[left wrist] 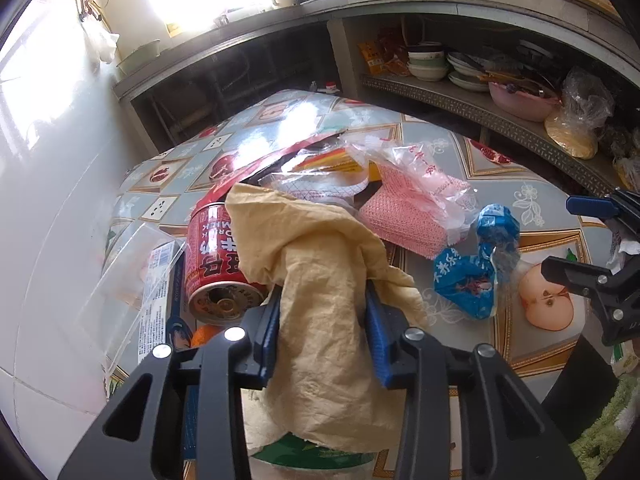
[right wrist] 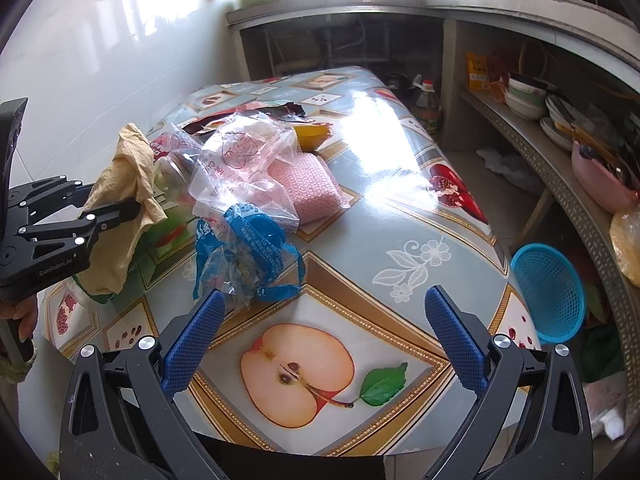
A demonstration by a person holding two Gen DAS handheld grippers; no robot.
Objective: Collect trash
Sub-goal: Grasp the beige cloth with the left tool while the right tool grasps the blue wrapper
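Trash lies in a loose heap on the table [right wrist: 400,216], which is covered by an oilcloth printed with fruit panels, among them a halved apple with a green leaf.

Item in grip: a crumpled tan paper [left wrist: 320,280]. The left gripper [left wrist: 324,320] is clamped on it; both blue pads press into the paper from either side, and the paper drapes forward over the heap and down behind the pads. In the right wrist view the same paper [right wrist: 120,208] hangs from the left gripper [right wrist: 132,204], whose black body carries the white marking "GenRobot.AI".

Other items:
- Red drink can [left wrist: 218,256], lying on its side with its end facing the camera, partly under the paper. Large white Chinese characters and Latin letters appear upside down; only "MILK" is fairly legible.
- Clear plastic bag [right wrist: 244,160] with red print, including a heart outline and Chinese characters too distorted to read.
- Pink mesh cloth [right wrist: 308,184], under the clear bag.
- Blue plastic wrapper [right wrist: 248,248] with white Chinese print, crumpled, just ahead of the right gripper.
- Clear plastic box [left wrist: 132,280] with a label of small, illegible text, left of the can.

The right gripper [right wrist: 324,320] stands wide open above the apple panel, holding nothing. A blue mesh basket [right wrist: 548,292] sits beyond the table edge.
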